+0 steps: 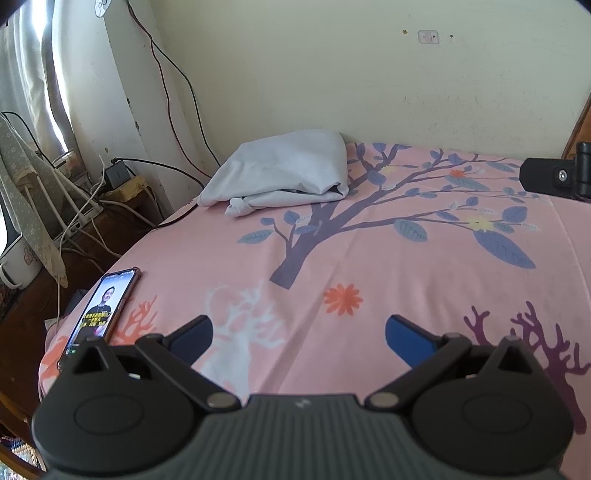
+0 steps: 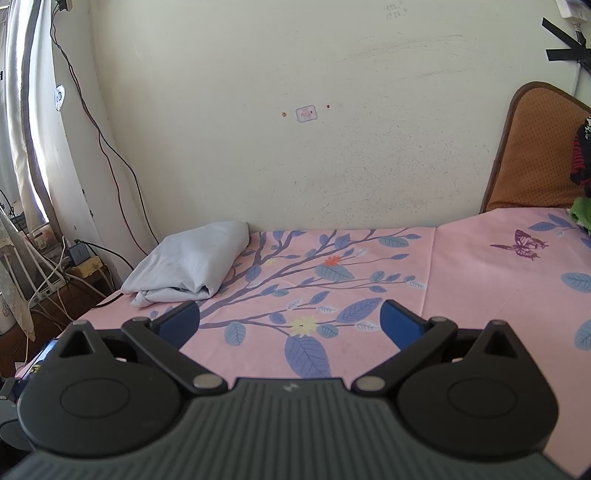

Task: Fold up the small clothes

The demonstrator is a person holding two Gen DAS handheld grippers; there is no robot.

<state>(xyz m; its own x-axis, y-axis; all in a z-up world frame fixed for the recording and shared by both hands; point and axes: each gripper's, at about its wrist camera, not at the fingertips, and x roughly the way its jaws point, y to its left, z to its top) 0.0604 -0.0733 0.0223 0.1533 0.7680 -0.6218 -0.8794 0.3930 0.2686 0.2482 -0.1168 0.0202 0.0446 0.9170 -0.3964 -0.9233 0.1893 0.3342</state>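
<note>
while both tongs gape empty, the pale garment [image 1: 280,170] lies ahead and left of the left gripper [image 1: 297,334], further left of the right gripper [image 2: 290,321]; left looks nearer.

Bedsheet [image 1: 369,258] centre bare, passable; folded cloth [image 1: 280,170] against wall, phone [image 1: 101,306] at left edge.

Legible markings: none fully readable.
The phone [image 1: 101,306] screen shows yellow caption characters, too small to read; the wall sticker [image 2: 306,114] print and faint handwriting on the wall [image 2: 395,11] are illegible.
</note>
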